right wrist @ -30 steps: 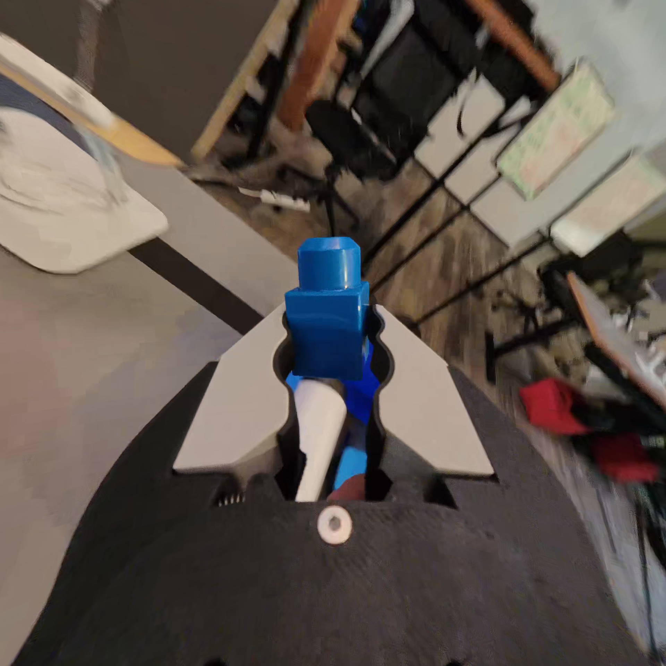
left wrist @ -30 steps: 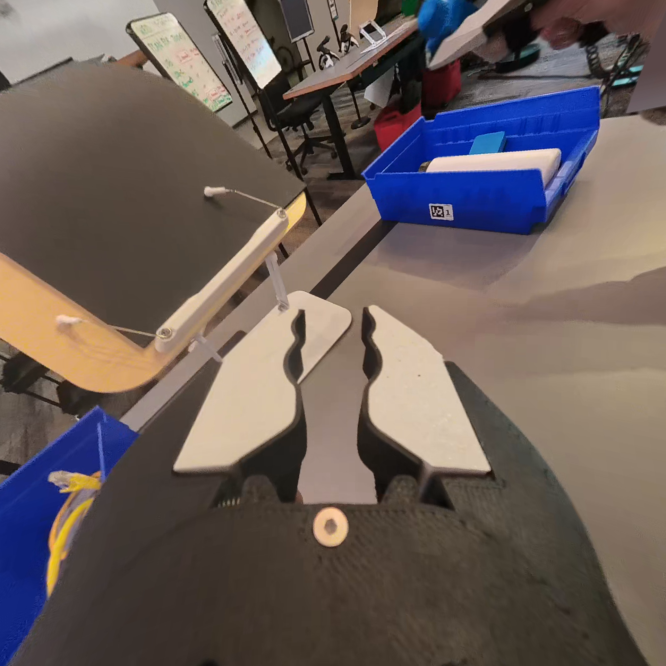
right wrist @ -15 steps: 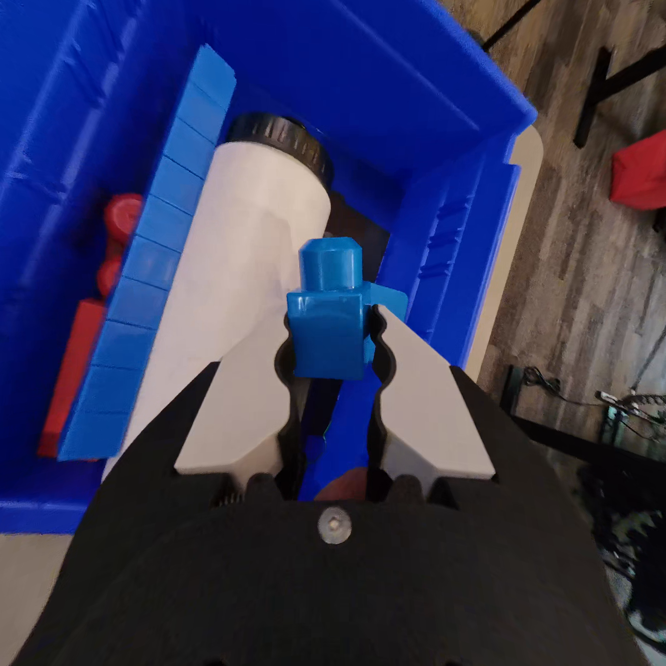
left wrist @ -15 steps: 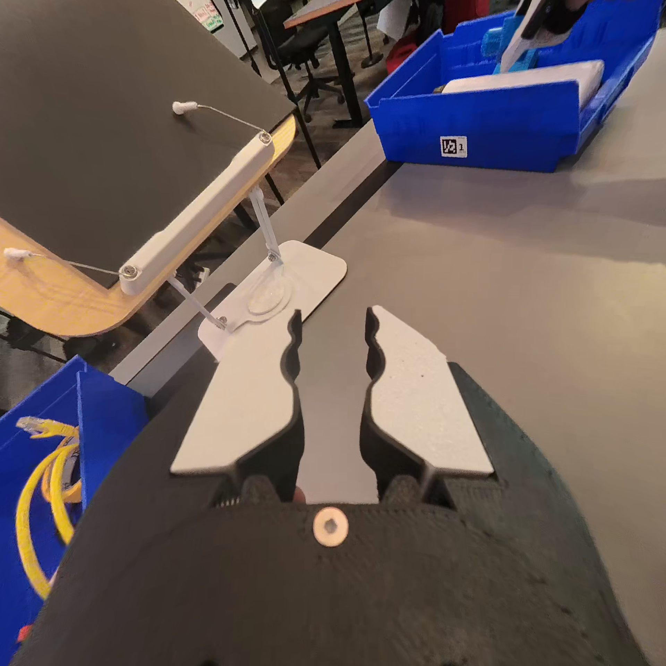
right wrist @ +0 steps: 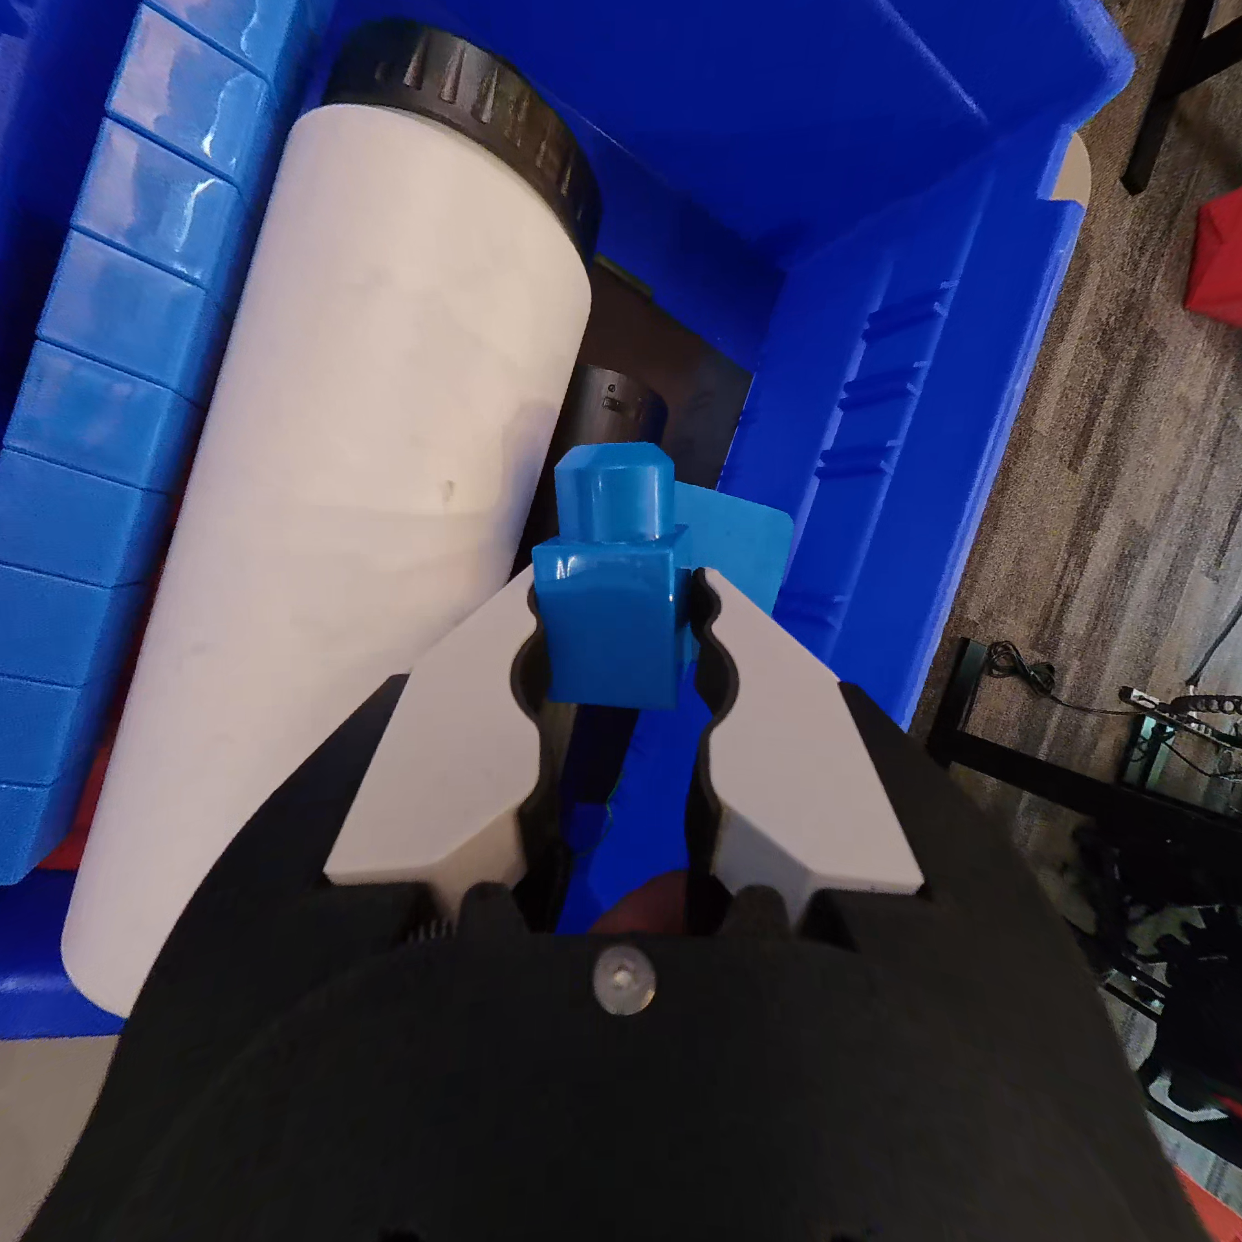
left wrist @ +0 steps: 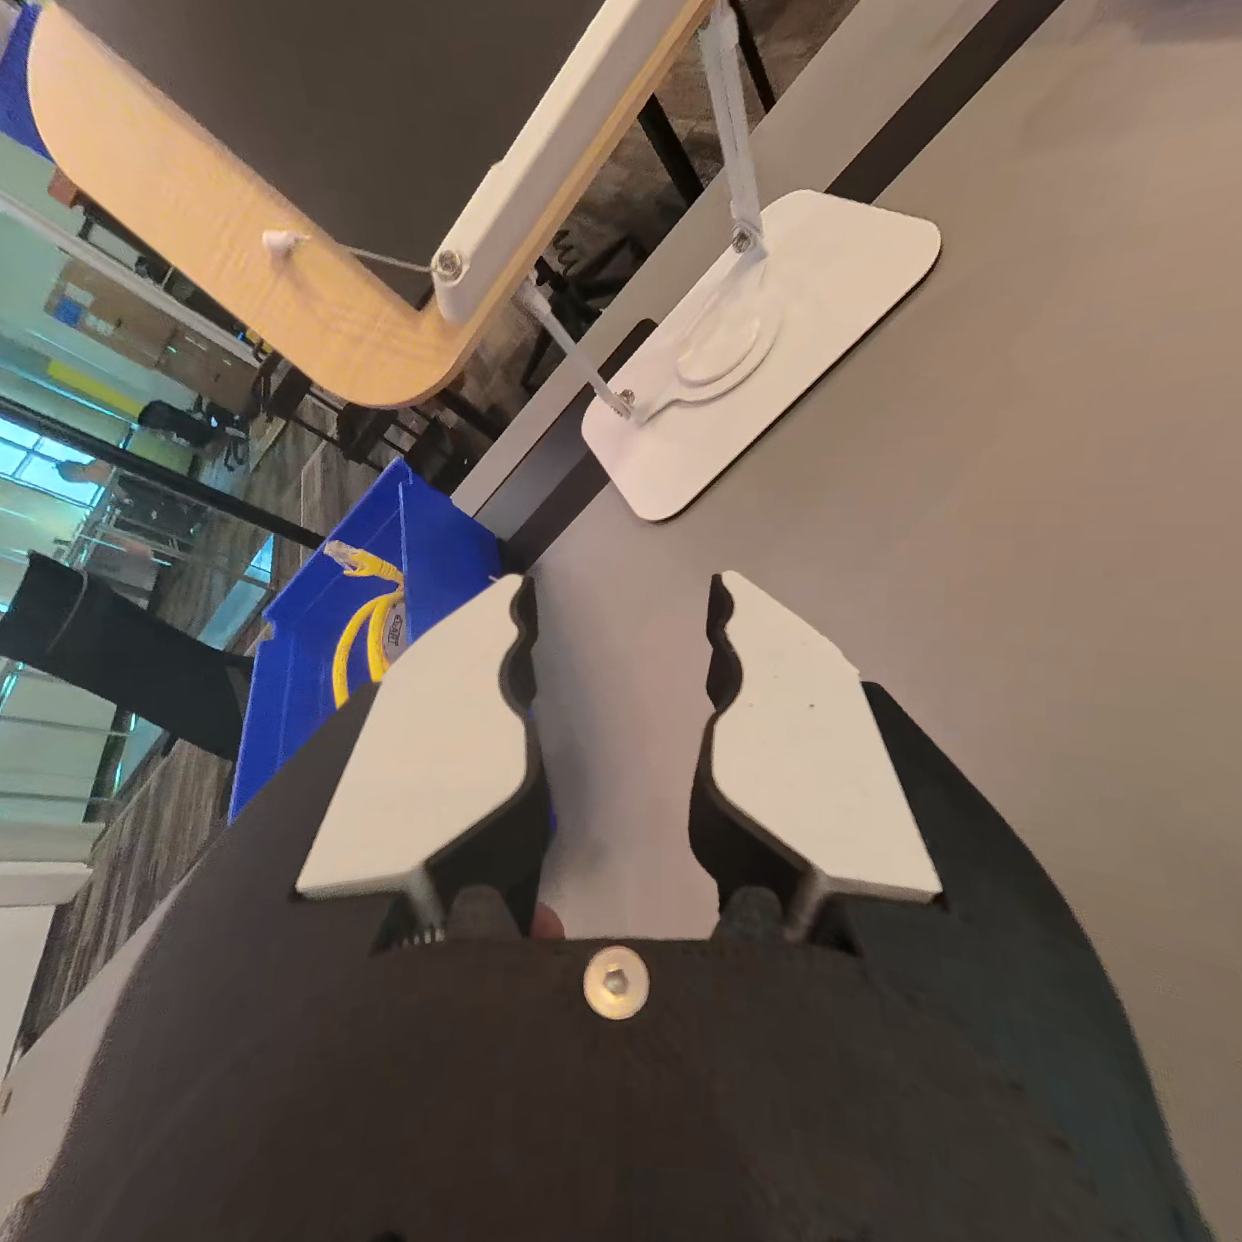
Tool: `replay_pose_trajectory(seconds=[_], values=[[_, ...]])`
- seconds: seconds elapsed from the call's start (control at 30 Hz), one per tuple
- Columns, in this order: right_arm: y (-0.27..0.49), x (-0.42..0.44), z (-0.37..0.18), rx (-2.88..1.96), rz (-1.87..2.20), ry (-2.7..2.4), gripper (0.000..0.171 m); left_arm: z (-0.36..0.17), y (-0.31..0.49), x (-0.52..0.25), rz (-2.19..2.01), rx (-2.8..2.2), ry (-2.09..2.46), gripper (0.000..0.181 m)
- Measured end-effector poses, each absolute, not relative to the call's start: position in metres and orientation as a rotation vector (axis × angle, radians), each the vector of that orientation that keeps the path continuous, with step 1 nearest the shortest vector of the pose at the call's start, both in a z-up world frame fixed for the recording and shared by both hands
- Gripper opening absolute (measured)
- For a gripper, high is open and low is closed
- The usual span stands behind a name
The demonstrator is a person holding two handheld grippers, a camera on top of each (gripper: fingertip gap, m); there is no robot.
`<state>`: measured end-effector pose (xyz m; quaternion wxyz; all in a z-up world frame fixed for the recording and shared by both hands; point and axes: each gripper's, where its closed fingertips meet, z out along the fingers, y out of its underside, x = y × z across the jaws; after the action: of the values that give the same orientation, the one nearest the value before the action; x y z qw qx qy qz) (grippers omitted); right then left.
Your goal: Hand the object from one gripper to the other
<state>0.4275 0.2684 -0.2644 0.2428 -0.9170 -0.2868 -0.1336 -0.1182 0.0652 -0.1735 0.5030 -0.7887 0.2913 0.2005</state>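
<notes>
My right gripper [right wrist: 615, 591] is shut on a blue plastic block with a round knob on top [right wrist: 611, 605]. It holds the block inside a blue bin [right wrist: 874, 336], low over the bin's right side, next to a white bottle with a black cap [right wrist: 376, 437]. My left gripper [left wrist: 617, 591] is open and empty above the grey table [left wrist: 1008, 537]. The right gripper does not show in the left wrist view.
A light blue ridged block [right wrist: 114, 403] and a red piece [right wrist: 74, 853] lie in the bin left of the bottle. In the left wrist view a white stand base [left wrist: 773, 349] sits on the table, and a second blue bin [left wrist: 322, 658] holds a yellow cable [left wrist: 366, 625]. Left tips to right tips: about 60 centimetres.
My right gripper has swung from above the floor to over the bin and lowered the blue block into it. My left gripper has turned left toward the cable bin and opened a little wider.
</notes>
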Motion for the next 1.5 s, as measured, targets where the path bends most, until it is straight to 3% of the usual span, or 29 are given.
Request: replay_pose_trajectory(seconds=[0.57, 0.83, 0.97, 1.1, 1.17, 1.33, 1.4, 1.5], values=[[0.270, 0.427, -0.265, -2.494, -0.319, -0.765, 0.041, -0.171, 0.068, -0.126, 0.508, -1.896, 0.682, 0.053], [0.269, 0.428, -0.257, -2.470, -0.282, -0.747, 0.062, -0.140, 0.060, -0.163, 0.557, -1.862, 0.575, 0.053], [0.274, 0.423, -0.249, -2.427, -0.261, -0.737, 0.035, -0.124, 0.054, -0.191, 0.595, -1.851, 0.507, 0.053], [0.273, 0.416, -0.244, -2.408, -0.228, -0.743, 0.035, -0.111, 0.046, -0.219, 0.640, -1.842, 0.441, 0.053], [0.273, 0.414, -0.242, -2.401, -0.207, -0.738, 0.046, -0.105, 0.041, -0.232, 0.665, -1.838, 0.416, 0.052], [0.277, 0.412, -0.232, -2.360, -0.216, -0.726, 0.040, -0.094, 0.030, -0.264, 0.719, -1.843, 0.366, 0.050], [0.280, 0.415, -0.226, -2.327, -0.262, -0.717, 0.011, -0.094, 0.027, -0.273, 0.732, -1.852, 0.355, 0.049], [0.280, 0.409, -0.218, -2.299, -0.234, -0.719, 0.007, -0.101, 0.026, -0.283, 0.744, -1.868, 0.371, 0.041]])
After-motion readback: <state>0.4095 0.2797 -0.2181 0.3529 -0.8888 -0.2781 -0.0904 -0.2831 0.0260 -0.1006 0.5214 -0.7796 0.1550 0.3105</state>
